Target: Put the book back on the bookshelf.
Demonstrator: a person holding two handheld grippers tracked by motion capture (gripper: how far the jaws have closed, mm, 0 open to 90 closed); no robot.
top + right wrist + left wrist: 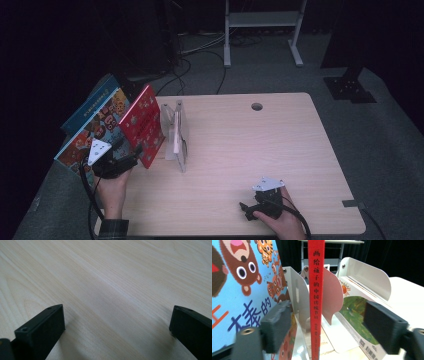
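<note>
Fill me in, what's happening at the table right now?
A person holds a claw in each hand. The left claw is open around the spine of the red book, which stands on edge beside the white book rack, with the blue picture books leaning to its left. One book already sits in the rack. The right claw rests open on the bare wooden table.

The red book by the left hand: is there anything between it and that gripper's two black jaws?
Nothing. In the left gripper view the red book stands spine-on in the gap of the open left gripper, with bare space on both sides.
</note>
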